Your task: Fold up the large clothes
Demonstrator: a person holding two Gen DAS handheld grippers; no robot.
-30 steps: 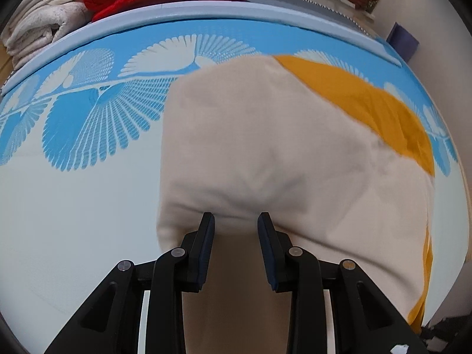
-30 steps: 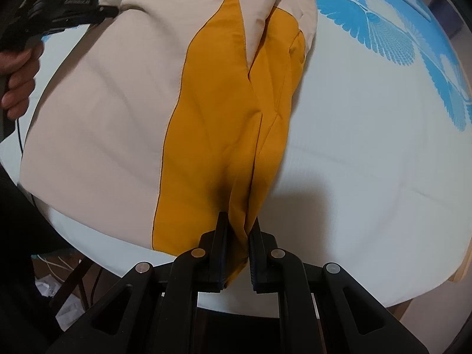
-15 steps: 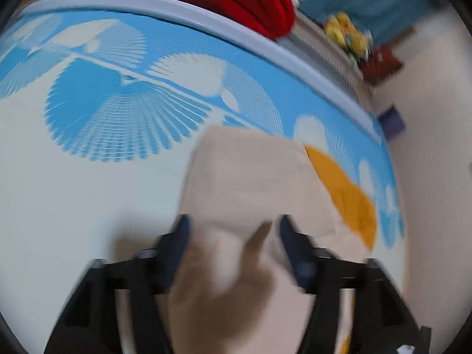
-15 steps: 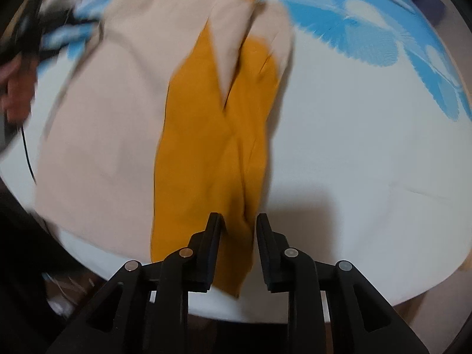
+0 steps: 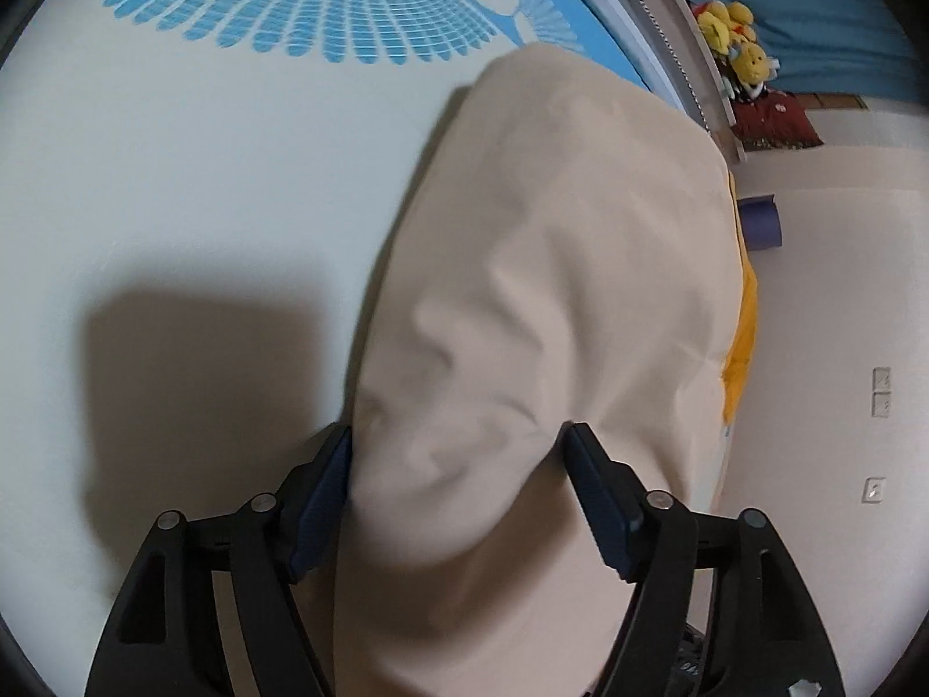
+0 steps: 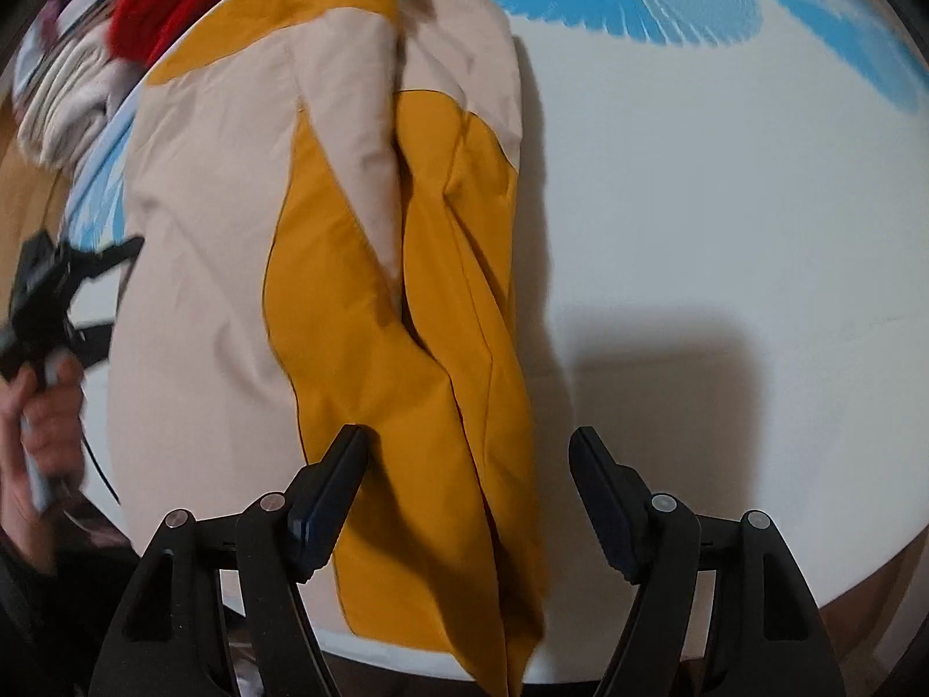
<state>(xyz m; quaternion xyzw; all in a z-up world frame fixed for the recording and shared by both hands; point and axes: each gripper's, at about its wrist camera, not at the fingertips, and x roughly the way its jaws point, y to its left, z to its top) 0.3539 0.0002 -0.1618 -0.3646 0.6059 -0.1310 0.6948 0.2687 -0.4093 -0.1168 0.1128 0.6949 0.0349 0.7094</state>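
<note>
A white and blue patterned table (image 6: pixel 726 186) holds a cream and mustard garment (image 6: pixel 348 267), folded into a long panel with its end overhanging the near edge. Further folds seem to remain. The left gripper (image 5: pixel 458 488) and right gripper (image 6: pixel 467 493) have just been opening, jaws wide and straddling loose cloth unpinched.
</note>
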